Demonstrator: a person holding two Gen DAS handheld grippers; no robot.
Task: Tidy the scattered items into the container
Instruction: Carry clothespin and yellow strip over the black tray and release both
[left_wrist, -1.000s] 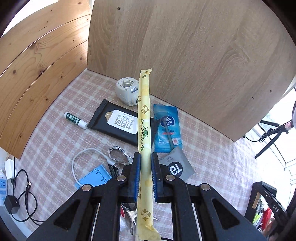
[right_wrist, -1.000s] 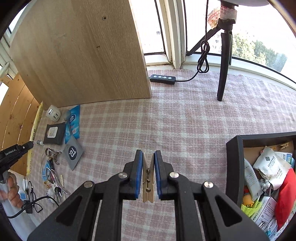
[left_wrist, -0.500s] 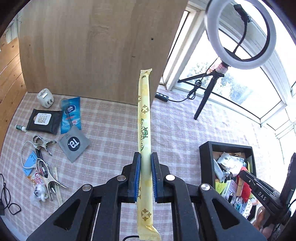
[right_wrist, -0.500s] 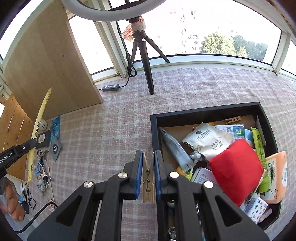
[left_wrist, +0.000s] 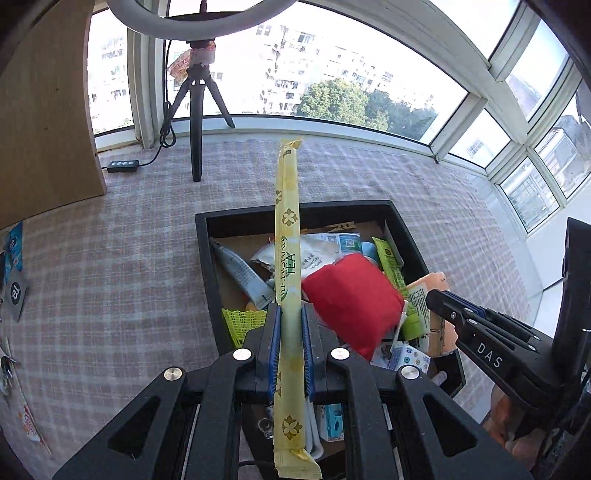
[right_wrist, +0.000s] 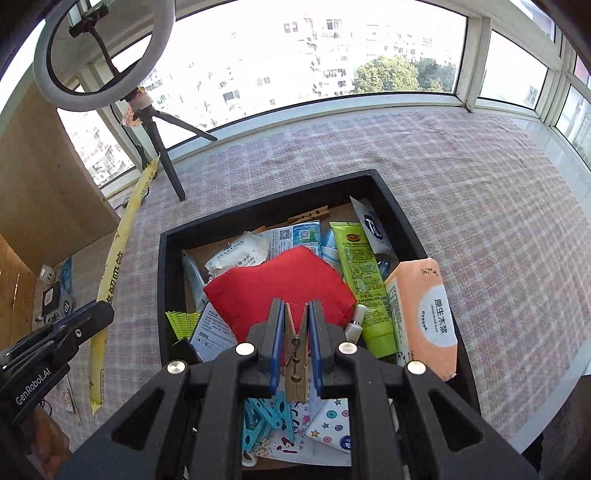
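My left gripper (left_wrist: 290, 314) is shut on a long yellow tea sachet (left_wrist: 286, 236) that sticks out over the black box (left_wrist: 207, 258). My right gripper (right_wrist: 296, 314) is shut on a wooden clothespin (right_wrist: 295, 354), above the red pouch (right_wrist: 280, 288) in the black box (right_wrist: 164, 280). The box is packed with tubes, packets, a peach tissue pack (right_wrist: 424, 317) and blue pegs (right_wrist: 266, 417). In the right wrist view the left gripper (right_wrist: 107, 308) with the yellow sachet (right_wrist: 118, 243) hangs just left of the box. The right gripper's fingers (left_wrist: 447, 308) reach in from the right in the left wrist view.
A ring light on a small tripod (left_wrist: 195, 122) stands behind the box near the window, its cable switch (left_wrist: 123, 165) on the checked cloth. A wooden panel (left_wrist: 40, 122) stands at the left. Several loose items (right_wrist: 55, 291) lie far left on the cloth.
Both grippers have swung from the scattered items at the wooden panel across to the black box, still holding the sachet and the clothespin. The box now lies right below them.
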